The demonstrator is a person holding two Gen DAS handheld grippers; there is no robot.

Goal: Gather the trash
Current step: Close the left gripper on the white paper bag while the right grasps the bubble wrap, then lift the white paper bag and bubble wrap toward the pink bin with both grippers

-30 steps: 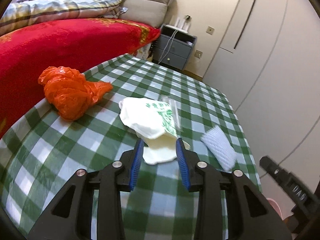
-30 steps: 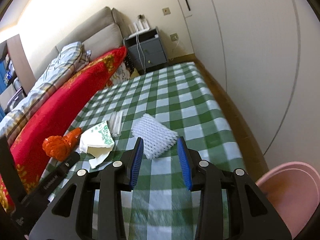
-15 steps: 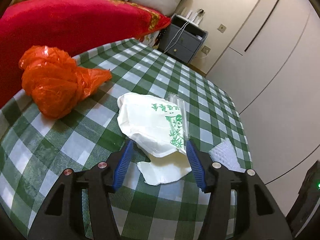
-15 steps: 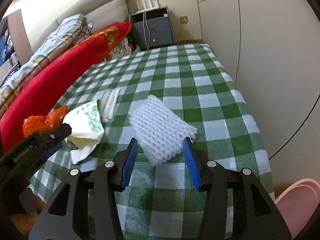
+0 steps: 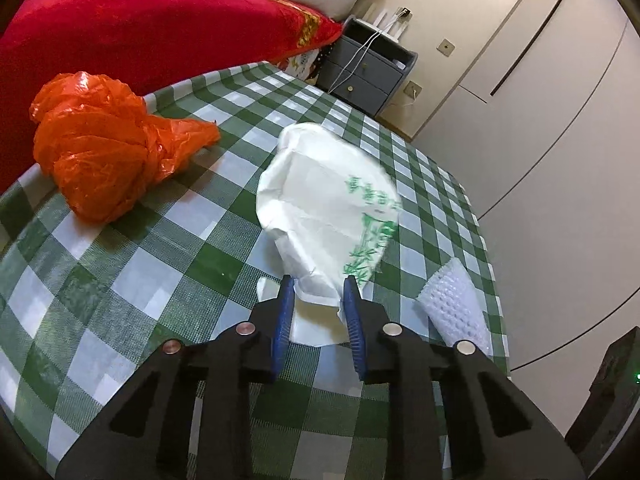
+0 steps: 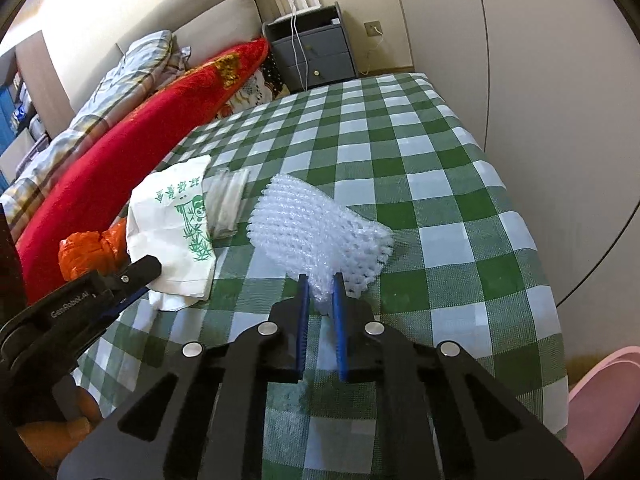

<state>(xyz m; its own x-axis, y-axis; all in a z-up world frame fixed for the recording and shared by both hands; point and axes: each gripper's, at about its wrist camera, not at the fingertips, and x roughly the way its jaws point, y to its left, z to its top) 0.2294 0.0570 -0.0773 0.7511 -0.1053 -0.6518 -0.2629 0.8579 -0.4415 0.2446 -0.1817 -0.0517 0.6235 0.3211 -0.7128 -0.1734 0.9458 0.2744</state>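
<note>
Orange bag: crumpled orange plastic bag (image 5: pixel 108 160), glossy and knotted into a lump, resting on the green-and-white checked tablecloth (image 5: pixel 132 280) at the far left, just beside the red blanket (image 5: pixel 140 36).
My left gripper (image 5: pixel 317 294): blue-padded fingers clamped on the lower edge of the white paper bag with green print (image 5: pixel 324 208). The bag is creased and bulges upward; its bottom corner hangs below my fingers, near the cloth. The print is blurred in this view.
Print, right view: green characters with a panda and bamboo on that white paper bag (image 6: pixel 176 224).
Clear wrapper: small clear plastic wrapper (image 6: pixel 228 204), lying flat on the cloth between the paper bag and the foam net.
My right gripper (image 6: pixel 320 292): fingers pinched on the near end of the white foam mesh sleeve (image 6: pixel 316 224); it fans out from my fingers, open-celled, tilted up from the cloth.
Far right: pink plastic bin (image 6: pixel 600 408), only its rim visible, beyond the table edge.
</note>
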